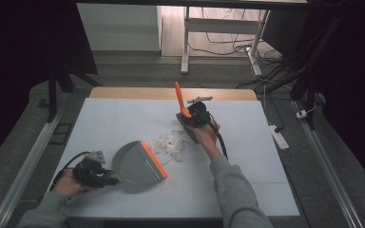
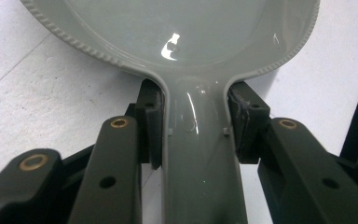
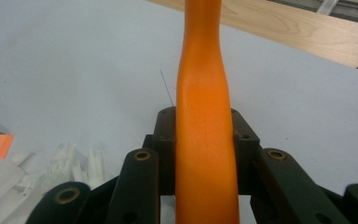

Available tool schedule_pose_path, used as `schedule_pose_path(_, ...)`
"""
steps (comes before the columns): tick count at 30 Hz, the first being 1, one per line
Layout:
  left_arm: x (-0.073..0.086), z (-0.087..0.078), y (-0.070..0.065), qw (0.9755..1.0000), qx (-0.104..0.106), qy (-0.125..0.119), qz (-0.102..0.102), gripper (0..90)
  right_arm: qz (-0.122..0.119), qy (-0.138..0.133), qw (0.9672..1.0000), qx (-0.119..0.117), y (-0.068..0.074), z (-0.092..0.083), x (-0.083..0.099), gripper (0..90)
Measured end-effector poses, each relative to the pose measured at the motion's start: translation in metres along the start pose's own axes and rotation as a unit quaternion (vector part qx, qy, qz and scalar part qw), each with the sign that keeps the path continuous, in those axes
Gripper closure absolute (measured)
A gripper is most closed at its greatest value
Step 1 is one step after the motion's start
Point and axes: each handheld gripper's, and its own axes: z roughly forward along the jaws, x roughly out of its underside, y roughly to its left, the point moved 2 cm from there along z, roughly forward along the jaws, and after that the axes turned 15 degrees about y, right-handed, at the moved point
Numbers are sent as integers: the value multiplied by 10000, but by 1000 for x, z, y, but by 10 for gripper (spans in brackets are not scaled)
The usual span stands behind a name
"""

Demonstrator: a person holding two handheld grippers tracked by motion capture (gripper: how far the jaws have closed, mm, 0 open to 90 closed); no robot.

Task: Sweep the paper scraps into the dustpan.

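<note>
From above, the left gripper (image 1: 105, 179) holds the grey dustpan (image 1: 135, 166) flat, lip toward the paper scraps (image 1: 171, 142) at mid-table, apparently to catch them. Left gripper view: jaws clamp its handle. Right gripper view: the right gripper (image 3: 205, 140) pinches the orange brush handle (image 3: 205, 116).

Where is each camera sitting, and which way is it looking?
High view: above the person's side, looking forward and down at the table; both forearms, left gripper and right gripper show.
Left gripper view: rides the left gripper, looking along its jaws, shut on the grey dustpan.
Right gripper view: rides the right gripper, looking along its jaws, shut on the orange handle.
High and right gripper views share the white scraps.
</note>
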Motion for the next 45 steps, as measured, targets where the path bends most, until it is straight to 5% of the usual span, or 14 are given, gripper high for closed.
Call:
schedule_pose_path(9,-3,2,1,10000,9,-22,6,615,-404,66,9991,-71,27,5,-3,698)
schedule_pose_path(13,-4,3,1,10000,7,-30,-9,615,-543,49,9981,-285,45,5,-4,698)
schedule_pose_path(19,-7,5,0,10000,23,-46,-27,615,-793,137,9948,-630,77,7,-2,698)
schedule_pose_path(24,-8,5,0,10000,24,-48,-29,615,-1183,46,9882,-968,104,-9,1,698)
schedule_pose_path(28,-7,5,0,10000,24,-51,-39,614,-1060,-354,9901,-854,93,-31,-6,698)
schedule_pose_path(34,-7,4,0,10000,5,-45,-51,614,-788,-452,9946,-493,65,-39,-7,698)
schedule_pose_path(36,-7,4,-1,9999,-17,-56,-88,614,-570,-428,9968,-358,49,-38,-6,697)
schedule_pose_path(45,-8,4,-2,9999,-36,-53,-116,614,-245,-172,9995,-66,16,-21,-3,698)
